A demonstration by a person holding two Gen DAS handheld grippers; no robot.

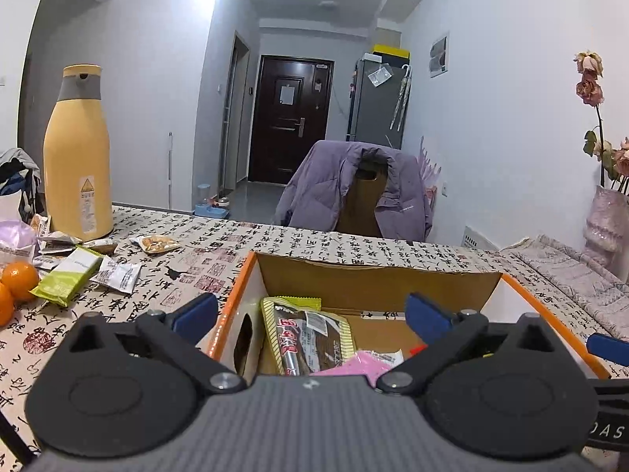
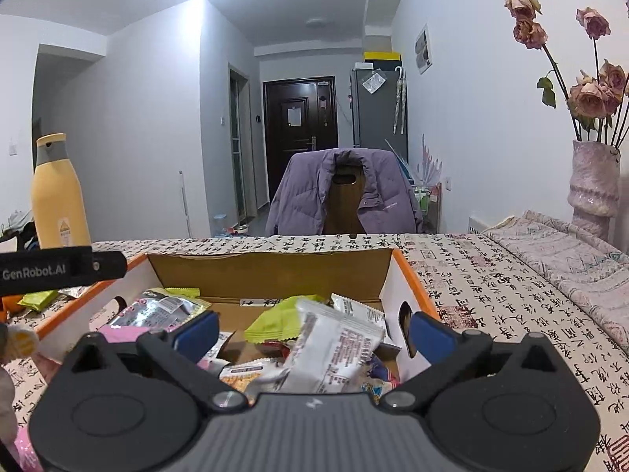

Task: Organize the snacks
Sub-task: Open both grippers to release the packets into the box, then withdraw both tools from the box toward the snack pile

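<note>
Orange fruit (image 1: 15,279), two of them, sit at the far left edge of the table (image 1: 165,275), which is covered in a calligraphy-print cloth. Just right of them: a green snack pack (image 1: 67,275), a white sachet (image 1: 118,275), a few more small wrappers, and a nut snack pack (image 1: 157,244) a bit further out. Tall yellow flask (image 1: 76,157) with a grey collar stands behind this loose pile.

Middle: open cardboard box (image 1: 373,279) with orange outer trim, a hand-hole in each side wall. Left gripper (image 1: 310,314) hangs over the box's left part, jaws spread wide, blue pads apart, nothing between them. Below it inside the box: a brown-and-yellow snack bag (image 1: 310,334) leaning near the left wall, and a pink packet (image 1: 354,362) beside it.

Right gripper (image 2: 312,328) is over the box's right part, jaws also wide apart and gripping nothing. Under it, a heap of snacks: a large white wrapper (image 2: 334,346) on top, a lime-green packet (image 2: 283,318) behind it, a silvery bag (image 2: 157,310) to the left, more small packs underneath.

Behind the table, a chair with a purple jacket (image 1: 354,188) draped over it. Far right: a pink vase (image 2: 593,188) with dried roses (image 2: 589,94), standing on a patterned cloth.
</note>
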